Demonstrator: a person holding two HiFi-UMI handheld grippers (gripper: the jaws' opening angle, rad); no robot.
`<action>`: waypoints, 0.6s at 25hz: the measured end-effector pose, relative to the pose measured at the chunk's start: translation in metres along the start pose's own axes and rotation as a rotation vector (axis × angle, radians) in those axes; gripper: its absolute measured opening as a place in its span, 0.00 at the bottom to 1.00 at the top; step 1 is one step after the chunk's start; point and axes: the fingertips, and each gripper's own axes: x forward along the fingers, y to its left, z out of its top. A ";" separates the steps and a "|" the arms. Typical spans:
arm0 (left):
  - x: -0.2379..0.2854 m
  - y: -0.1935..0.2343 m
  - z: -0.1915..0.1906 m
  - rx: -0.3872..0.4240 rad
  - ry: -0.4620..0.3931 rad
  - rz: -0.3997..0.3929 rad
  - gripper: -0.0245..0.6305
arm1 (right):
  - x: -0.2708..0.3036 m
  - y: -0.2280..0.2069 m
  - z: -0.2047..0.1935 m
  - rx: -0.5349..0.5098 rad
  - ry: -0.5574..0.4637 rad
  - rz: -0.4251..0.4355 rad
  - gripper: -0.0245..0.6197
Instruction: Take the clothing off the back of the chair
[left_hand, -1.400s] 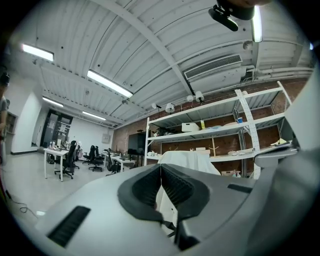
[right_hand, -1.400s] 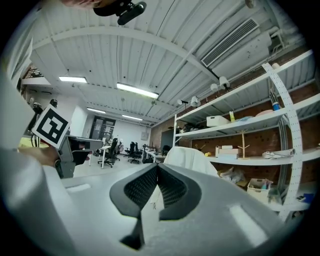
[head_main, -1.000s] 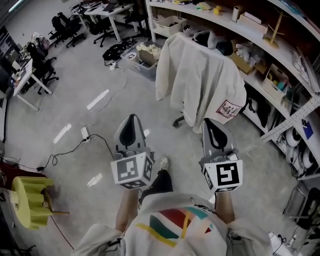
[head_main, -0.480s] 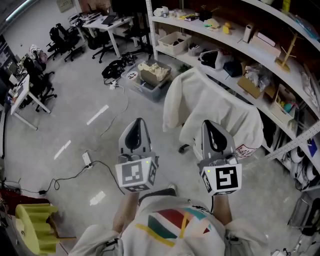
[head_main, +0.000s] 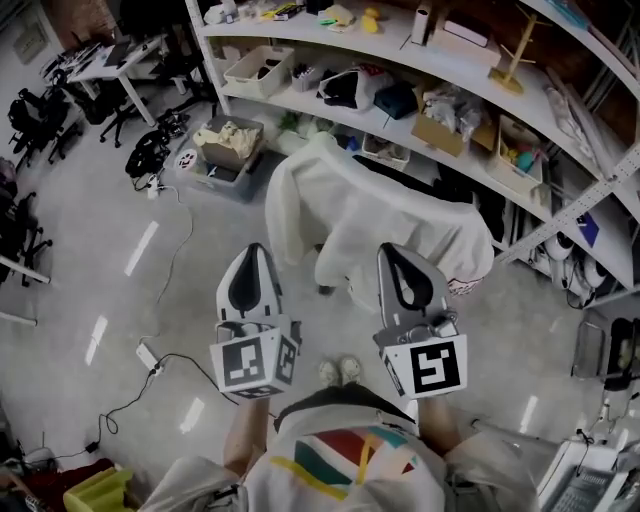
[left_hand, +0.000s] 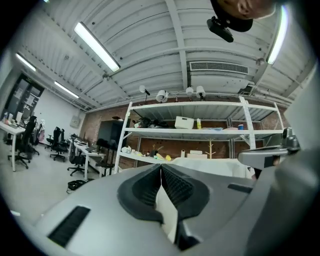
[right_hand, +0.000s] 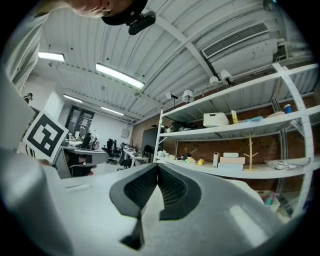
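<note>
A person stood over a pale workshop floor (head_main: 110, 210) with a hand-held gripper in each hand, both pointed level toward a chair in front of a long run of shelving (head_main: 480, 95). The left gripper (head_main: 251, 250) had its jaws pressed together with nothing between them, the ribbed black pads meeting in a thin line in the left gripper view. The right gripper (head_main: 393, 250) was likewise closed and empty. Each tool carried its marker cube (head_main: 255, 362) at the rear, near the person's chest. The clothing (head_main: 370, 215), a white garment, hung draped over the back of the chair, covering most of it and falling down both sides; only a dark part of the chair's base (head_main: 322, 290) showed beneath the hem. Both grippers were short of the garment and clear of it, their tips near its lower edge in the head view. A bin of crumpled cloth (head_main: 225, 140) stood by the foot of the shelving, and a dark cable (head_main: 170, 265) trailed across the floor to the person's left.
</note>
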 end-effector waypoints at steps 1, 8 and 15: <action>0.004 -0.007 -0.002 -0.004 0.008 -0.015 0.06 | -0.001 -0.005 -0.001 0.004 0.000 -0.013 0.05; 0.015 -0.038 -0.002 0.005 0.014 -0.066 0.06 | -0.003 -0.025 0.006 0.014 -0.052 -0.058 0.05; 0.029 -0.054 0.005 0.029 -0.005 -0.068 0.06 | -0.008 -0.043 -0.003 0.043 -0.038 -0.061 0.05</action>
